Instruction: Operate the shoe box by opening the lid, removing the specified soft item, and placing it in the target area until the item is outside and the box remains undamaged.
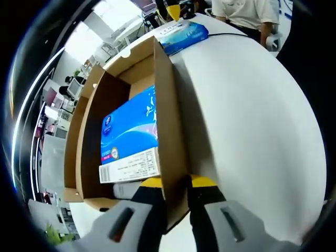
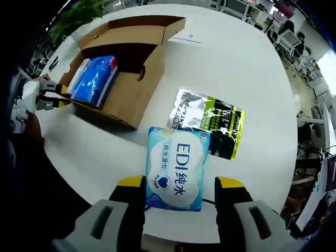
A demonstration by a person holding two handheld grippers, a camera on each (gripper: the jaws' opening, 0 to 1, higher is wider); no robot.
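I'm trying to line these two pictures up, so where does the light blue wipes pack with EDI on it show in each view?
Left gripper view: the wipes pack lies near the top, on the white table beyond the far end of the cardboard box.
Right gripper view: the wipes pack lies low in the centre, between the right gripper jaws, which stand apart.
Shared landmark: the open cardboard box.
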